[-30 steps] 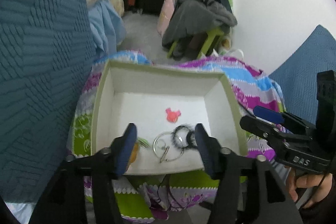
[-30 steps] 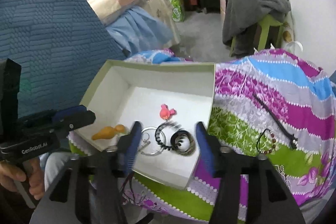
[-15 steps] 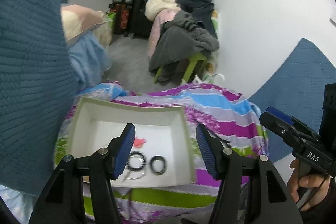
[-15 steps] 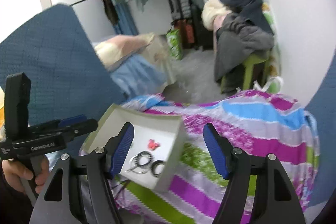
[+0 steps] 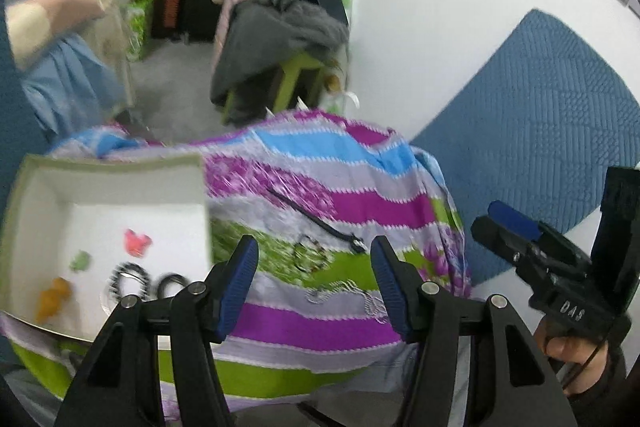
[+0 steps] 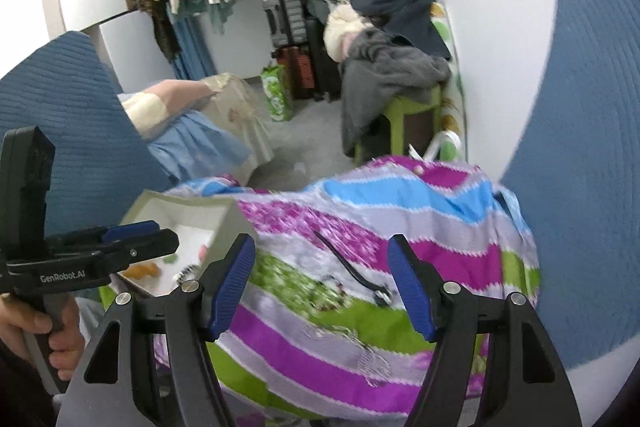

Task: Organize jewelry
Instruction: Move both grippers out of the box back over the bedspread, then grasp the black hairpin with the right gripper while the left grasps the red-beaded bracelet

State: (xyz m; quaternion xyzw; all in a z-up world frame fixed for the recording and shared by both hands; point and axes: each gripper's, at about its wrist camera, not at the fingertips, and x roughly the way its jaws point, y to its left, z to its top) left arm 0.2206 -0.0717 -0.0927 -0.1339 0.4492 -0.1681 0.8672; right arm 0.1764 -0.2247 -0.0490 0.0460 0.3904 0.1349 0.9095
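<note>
Left wrist view: the left gripper is spread wide and holds nothing; it hovers above the striped cloth that covers the tabletop. To its left stands the white box, which already contains several pieces: a pink clip, a small green piece, an orange piece, a striped black-and-white ring and a black ring. Motion blur prevents closer identification of these. Still lying on the cloth, between the gripper fingers as this camera sees them, are a beaded bracelet and, just beyond it, a long black strap-like piece with a metal end. The right gripper shows at the right edge, seen side-on with a clear gap between its fingers. Right wrist view: the right gripper is likewise spread wide and empty, aimed at the cloth where the black strap-like piece and the bracelet lie near each other. The box sits at left, partly hidden by the left gripper. Assessment: the task appears more than half done, as five pieces are in the box and two visible pieces remain on the cloth. The next step is probably to lower one gripper onto the bracelet or the strap and carry it to the box.
</note>
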